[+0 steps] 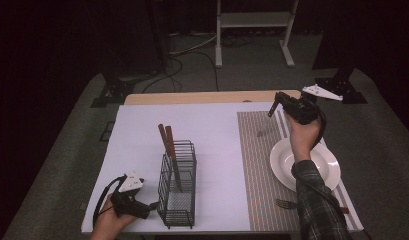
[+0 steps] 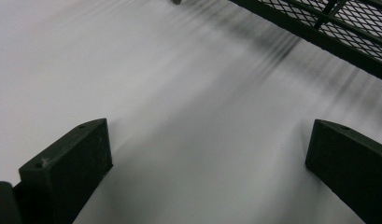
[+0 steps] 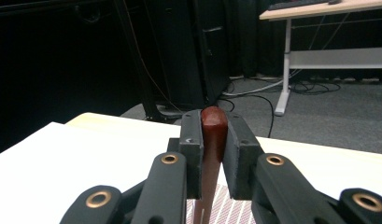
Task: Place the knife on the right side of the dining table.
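Note:
My right gripper is raised above the far end of the striped placemat, shut on a red-brown wooden handle whose rounded end pokes out above the pads. The rest of that utensil hangs below the jaws, mostly hidden, so its kind is unclear. My left gripper rests low at the near left of the table, open, with bare white table cover between its pads. Just to its right stands a black wire cutlery caddy, whose mesh base crosses the left gripper view's upper right. Two wooden-handled utensils lean in the caddy.
A white plate lies on the placemat under the person's right forearm. A fork lies on the mat near the front edge. The white table cover spreads behind the caddy. Dark stands and a white desk frame stand beyond the table.

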The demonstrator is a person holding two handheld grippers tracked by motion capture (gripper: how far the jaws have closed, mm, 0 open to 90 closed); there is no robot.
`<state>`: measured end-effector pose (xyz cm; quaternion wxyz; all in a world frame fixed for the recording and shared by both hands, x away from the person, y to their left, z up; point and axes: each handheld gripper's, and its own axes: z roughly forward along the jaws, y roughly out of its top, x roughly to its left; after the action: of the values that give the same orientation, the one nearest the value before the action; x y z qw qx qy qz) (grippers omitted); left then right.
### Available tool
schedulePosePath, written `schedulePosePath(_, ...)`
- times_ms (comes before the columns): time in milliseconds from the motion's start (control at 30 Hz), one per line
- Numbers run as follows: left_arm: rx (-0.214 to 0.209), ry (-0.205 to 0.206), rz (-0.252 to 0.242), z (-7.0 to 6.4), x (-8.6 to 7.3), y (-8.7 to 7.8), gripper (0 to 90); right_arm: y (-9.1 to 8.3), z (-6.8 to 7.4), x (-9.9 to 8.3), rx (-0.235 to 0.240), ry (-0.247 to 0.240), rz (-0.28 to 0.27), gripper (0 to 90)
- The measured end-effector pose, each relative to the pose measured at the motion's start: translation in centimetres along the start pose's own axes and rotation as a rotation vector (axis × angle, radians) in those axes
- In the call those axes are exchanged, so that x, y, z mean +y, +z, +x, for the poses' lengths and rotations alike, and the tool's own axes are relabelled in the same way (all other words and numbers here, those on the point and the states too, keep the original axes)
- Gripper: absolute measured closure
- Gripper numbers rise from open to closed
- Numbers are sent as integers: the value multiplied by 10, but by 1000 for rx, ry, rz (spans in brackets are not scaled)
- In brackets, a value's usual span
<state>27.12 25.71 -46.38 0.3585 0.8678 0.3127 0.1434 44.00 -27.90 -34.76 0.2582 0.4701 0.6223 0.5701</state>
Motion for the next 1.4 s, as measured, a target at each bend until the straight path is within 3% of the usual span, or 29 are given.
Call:
schedulePosePath(867,-1,0,2,0,0,0,0,-24,-37,-14,-104,68,42,716)
schedulePosePath(1400,-2,-1,2,0,0,0,0,-34,-52,-23,-141,88,76,677)
